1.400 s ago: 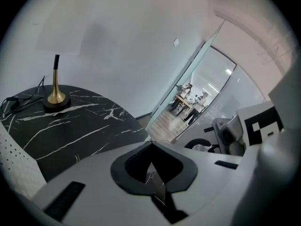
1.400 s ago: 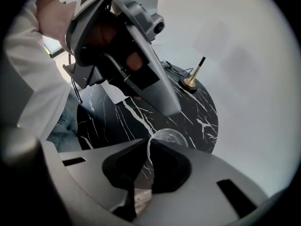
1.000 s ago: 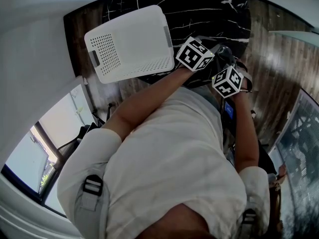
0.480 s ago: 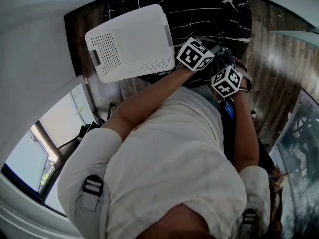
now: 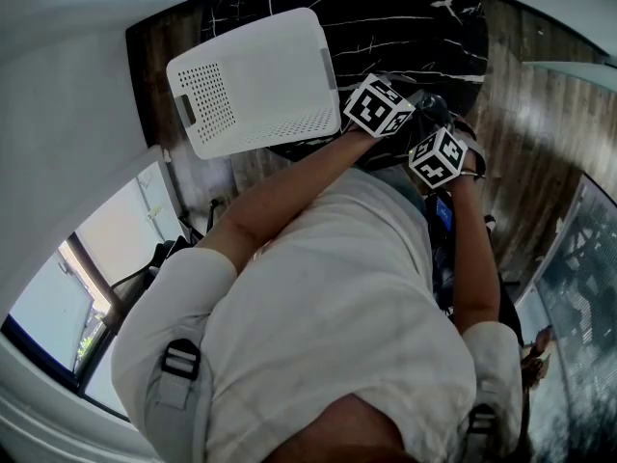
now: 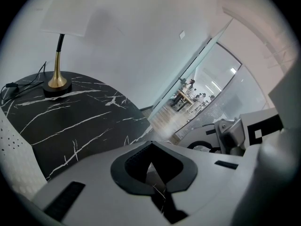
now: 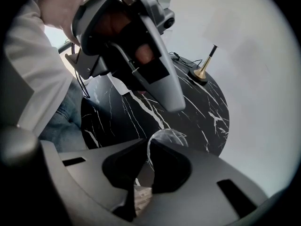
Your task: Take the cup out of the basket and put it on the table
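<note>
The cup [image 7: 165,136], a single clear one, was out of the basket [image 5: 207,95] and off to the basket's right, pinched by its thin wall in the right gripper [image 7: 147,147]. That gripper's jaws were drawn narrow on the glass, and the cup's rounded edge stood out just beyond their tips. Whether the cup hung upright or tilted could not be made out.

The move to come looked to turn on what lay under the cup. The black marble table [image 5: 386,17] spread below and ahead of it, on the side away from the basket, so the set-down seemed to call for going downward and not across. The right gripper was plainly the one to do it.

The left gripper [image 6: 151,168] hung between the basket and the right gripper, close beside the latter, with its jaws pressed together on nothing.

By count there was one cup, one white basket, one round table and two grippers. One brass-stemmed lamp [image 6: 57,76] stood at the table's far edge, well beyond the basket.
</note>
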### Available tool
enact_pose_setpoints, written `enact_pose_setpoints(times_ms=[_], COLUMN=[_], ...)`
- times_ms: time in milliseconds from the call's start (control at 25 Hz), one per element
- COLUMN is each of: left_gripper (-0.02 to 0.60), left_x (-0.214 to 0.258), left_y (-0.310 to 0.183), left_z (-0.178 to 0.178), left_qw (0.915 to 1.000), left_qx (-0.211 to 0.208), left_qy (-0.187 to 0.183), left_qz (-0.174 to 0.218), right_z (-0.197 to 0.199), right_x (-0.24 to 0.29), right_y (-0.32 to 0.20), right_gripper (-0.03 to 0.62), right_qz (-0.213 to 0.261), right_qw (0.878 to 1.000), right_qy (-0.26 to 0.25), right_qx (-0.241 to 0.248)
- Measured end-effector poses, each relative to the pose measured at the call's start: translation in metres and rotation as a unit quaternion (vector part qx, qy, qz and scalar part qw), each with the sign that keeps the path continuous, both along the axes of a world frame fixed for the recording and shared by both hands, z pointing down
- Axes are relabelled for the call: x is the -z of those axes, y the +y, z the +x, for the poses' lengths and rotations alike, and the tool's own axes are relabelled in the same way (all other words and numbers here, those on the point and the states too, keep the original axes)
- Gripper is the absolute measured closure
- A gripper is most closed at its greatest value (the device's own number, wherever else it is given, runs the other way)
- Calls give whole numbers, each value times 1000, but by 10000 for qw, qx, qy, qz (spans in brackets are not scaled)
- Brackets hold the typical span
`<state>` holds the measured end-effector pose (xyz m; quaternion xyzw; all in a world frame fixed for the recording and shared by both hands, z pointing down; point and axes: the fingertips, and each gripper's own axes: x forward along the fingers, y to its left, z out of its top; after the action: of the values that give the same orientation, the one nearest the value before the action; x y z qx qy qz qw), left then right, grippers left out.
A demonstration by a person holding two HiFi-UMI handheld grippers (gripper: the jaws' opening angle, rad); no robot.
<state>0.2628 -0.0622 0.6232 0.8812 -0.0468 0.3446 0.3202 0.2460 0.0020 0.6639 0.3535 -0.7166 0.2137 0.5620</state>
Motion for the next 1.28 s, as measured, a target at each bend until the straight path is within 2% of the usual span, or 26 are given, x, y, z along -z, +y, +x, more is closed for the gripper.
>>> enact_pose_setpoints(times_ms=[560,880,1120,1200,1280], left_gripper=[575,575,575,575,575], left_x=[21,59,94,110,130], left_y=[4,8,14,12,9], left_z=[2,2,-8,-18,-33], left_qw=[9997,9971,9928,9896,9849], left_qx=[-9,145,220,346,525], left_qy=[233,696,1021,1209,1440], left_qz=[107,254,583,695,809], right_z=[-2,-4,-6,-8,-17], right_x=[1,16,48,67,93], right_y=[1,-2,-6,-11,-20], right_gripper=[566,556,556,556,557], right_qz=[21,349,739,1035,1496], right_qw=[9999,9991,9969,9937,9849], right_qy=[-107,-206,-200,-330,-692], right_qx=[70,-103,-168,-289,-533])
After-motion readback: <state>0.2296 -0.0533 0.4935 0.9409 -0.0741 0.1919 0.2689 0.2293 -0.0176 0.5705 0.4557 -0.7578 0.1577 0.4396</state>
